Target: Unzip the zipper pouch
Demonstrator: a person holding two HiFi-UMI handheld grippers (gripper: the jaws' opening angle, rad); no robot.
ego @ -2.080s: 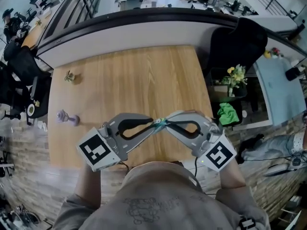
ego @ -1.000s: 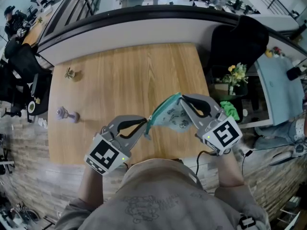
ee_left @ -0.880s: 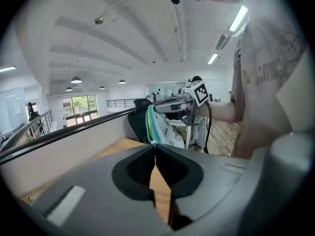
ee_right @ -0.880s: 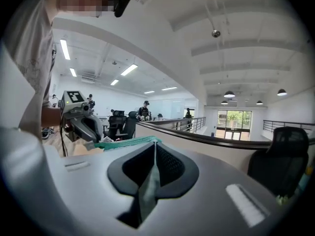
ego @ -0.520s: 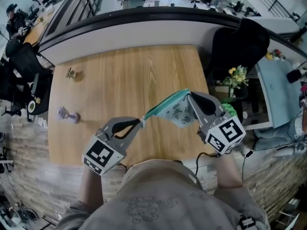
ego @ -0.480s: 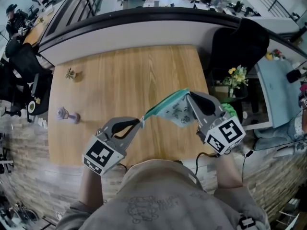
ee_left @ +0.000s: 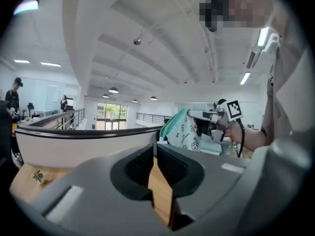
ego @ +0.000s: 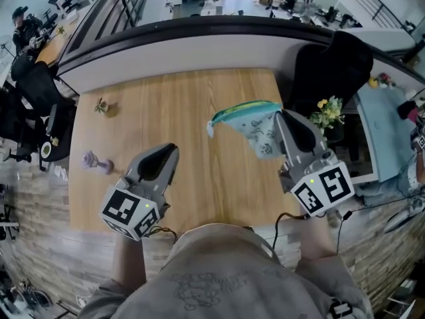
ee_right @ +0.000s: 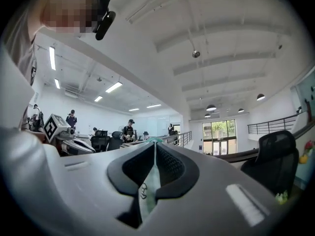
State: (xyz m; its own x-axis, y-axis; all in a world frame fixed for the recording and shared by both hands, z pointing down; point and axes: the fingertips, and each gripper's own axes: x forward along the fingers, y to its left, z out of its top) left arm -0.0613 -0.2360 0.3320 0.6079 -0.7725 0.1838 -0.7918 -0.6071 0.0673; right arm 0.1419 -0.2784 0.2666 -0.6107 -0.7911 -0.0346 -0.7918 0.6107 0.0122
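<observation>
Above wooden table (ego: 199,111), right hand-held gripper (ego: 280,117) clamps zipper pouch (ego: 255,128); left hand-held gripper (ego: 174,149), jaws just opening, empty.

R gripper (ego: 279,116) holds zipper pouch (ego: 259,135) up over worktop (ego: 166,105). L gripper (ego: 172,151) well apart from it (jaws just been opening, nothing between).

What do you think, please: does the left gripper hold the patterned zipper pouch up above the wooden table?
Not quite: the right gripper holds the zipper pouch above the wooden table, as the right gripper view shows. The left gripper has just been opening its jaws, with nothing between them.
</observation>
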